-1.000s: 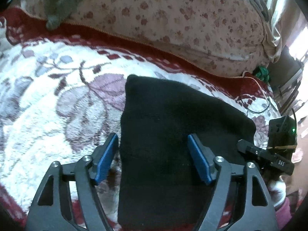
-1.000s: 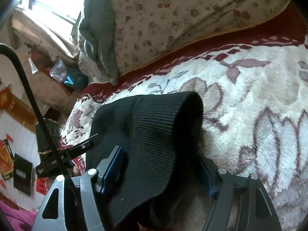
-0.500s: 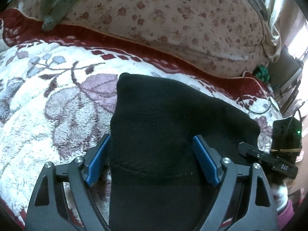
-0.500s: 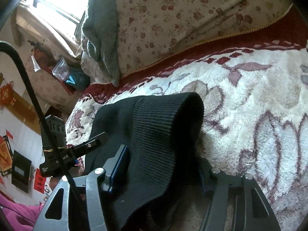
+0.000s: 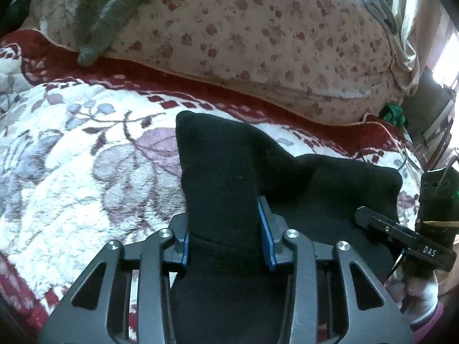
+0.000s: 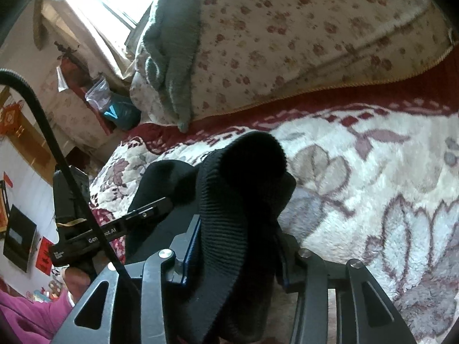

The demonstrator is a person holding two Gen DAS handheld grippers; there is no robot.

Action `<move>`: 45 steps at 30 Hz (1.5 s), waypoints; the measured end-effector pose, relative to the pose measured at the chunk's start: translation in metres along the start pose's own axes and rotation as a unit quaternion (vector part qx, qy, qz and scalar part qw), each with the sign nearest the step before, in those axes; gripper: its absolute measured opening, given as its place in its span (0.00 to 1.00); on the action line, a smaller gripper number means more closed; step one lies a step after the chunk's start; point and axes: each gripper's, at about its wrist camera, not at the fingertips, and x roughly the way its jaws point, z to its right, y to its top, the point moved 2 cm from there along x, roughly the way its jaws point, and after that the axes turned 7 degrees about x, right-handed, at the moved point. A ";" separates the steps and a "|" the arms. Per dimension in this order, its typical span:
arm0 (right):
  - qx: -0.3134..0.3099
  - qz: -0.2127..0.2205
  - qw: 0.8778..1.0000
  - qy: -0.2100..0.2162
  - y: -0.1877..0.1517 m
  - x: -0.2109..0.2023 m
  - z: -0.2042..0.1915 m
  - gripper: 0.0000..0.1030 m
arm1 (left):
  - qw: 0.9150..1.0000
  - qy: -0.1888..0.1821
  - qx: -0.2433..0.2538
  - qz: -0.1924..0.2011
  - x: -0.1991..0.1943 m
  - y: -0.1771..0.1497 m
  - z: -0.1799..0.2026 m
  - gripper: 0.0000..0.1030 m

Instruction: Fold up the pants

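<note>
Left wrist view shows the left gripper (image 5: pixel 225 230) pinching a raised fold of the black pants (image 5: pixel 223 172) between its blue pads (image 5: pixel 265 238), the cloth standing up ahead of it and spreading off to its right over the floral blanket (image 5: pixel 86 157). Right wrist view has the right gripper (image 6: pixel 235 246) clamped on the ribbed waistband (image 6: pixel 221 223), which bunches up directly in front, with the flowered quilt (image 6: pixel 301 37) far ahead.
</note>
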 end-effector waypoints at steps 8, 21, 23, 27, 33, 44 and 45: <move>-0.014 -0.007 1.000 0.021 0.003 0.014 -0.034 0.40 | 0.999 0.029 -0.013 0.029 -0.038 0.005 -0.027 0.35; -0.039 -0.043 0.996 0.065 0.009 0.087 -0.105 0.40 | 0.993 0.094 -0.048 0.053 -0.092 0.011 -0.109 0.35; -0.043 -0.053 0.995 0.070 0.010 0.101 -0.115 0.40 | 0.992 0.102 -0.057 0.055 -0.097 0.010 -0.124 0.35; -0.047 -0.069 0.993 0.077 0.011 0.130 -0.131 0.40 | 0.989 0.118 -0.074 0.054 -0.100 0.011 -0.153 0.35; -0.042 -0.094 0.991 0.079 0.010 0.174 -0.143 0.40 | 0.986 0.130 -0.101 0.042 -0.093 0.011 -0.189 0.35; -0.053 -0.103 0.993 0.028 0.009 0.196 -0.124 0.56 | 0.974 0.119 -0.191 0.013 -0.067 -0.011 -0.234 0.72; -0.054 -0.100 0.993 0.026 0.010 0.193 -0.124 0.56 | 0.974 0.115 -0.196 0.013 -0.067 -0.011 -0.235 0.72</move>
